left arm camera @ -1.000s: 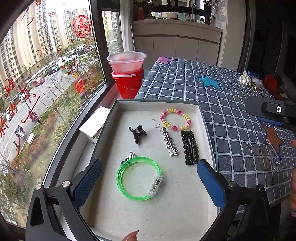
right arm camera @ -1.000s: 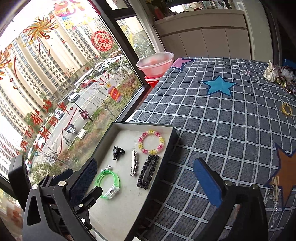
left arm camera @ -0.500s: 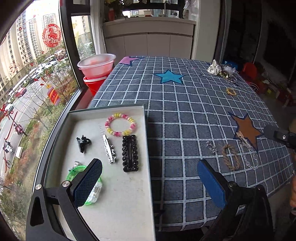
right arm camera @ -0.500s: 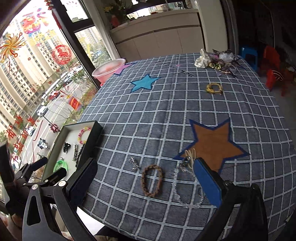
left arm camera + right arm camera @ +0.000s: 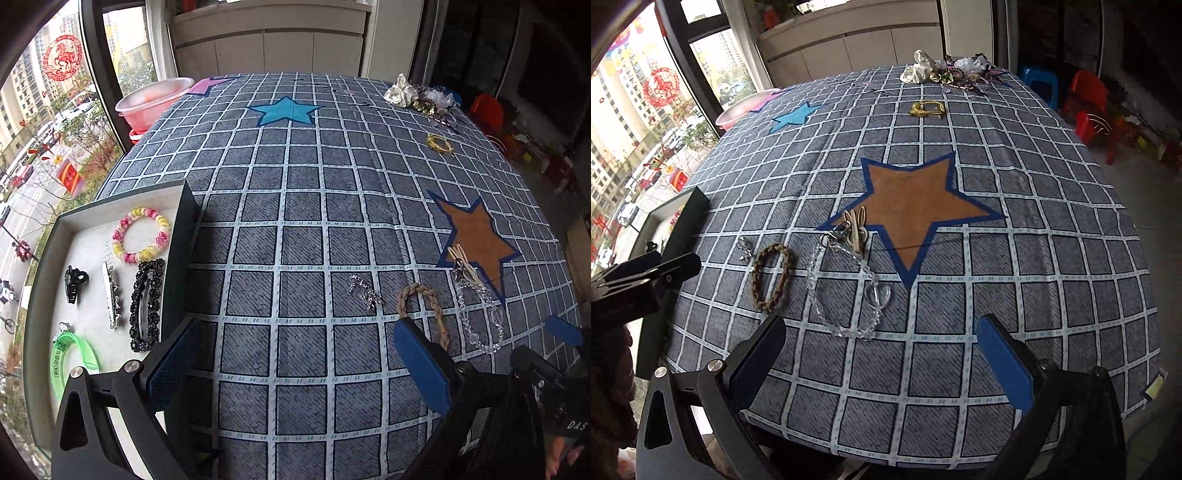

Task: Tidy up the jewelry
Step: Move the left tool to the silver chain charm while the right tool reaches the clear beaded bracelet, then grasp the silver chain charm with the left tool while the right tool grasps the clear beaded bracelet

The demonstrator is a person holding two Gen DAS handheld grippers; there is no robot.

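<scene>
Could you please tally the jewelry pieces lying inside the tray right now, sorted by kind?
Bracelets: 2, the pink and yellow beaded bracelet and the green bangle.
Hair clips: 3, the small black claw clip, the silver clip and the black beaded clip.
Small silver charm by the bangle: 1.
Total in the tray: 6.

Tray (image 5: 48, 236) left with bracelets, clips; braided bracelet (image 5: 421, 302) right on tablecloth (image 5: 295, 206)

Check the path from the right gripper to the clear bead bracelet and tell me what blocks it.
Nothing visible blocks it. The right gripper hangs open, and only bare tablecloth lies between its jaws and the clear bead bracelet. The braided bracelet lies beside it, apart, off that line.
</scene>
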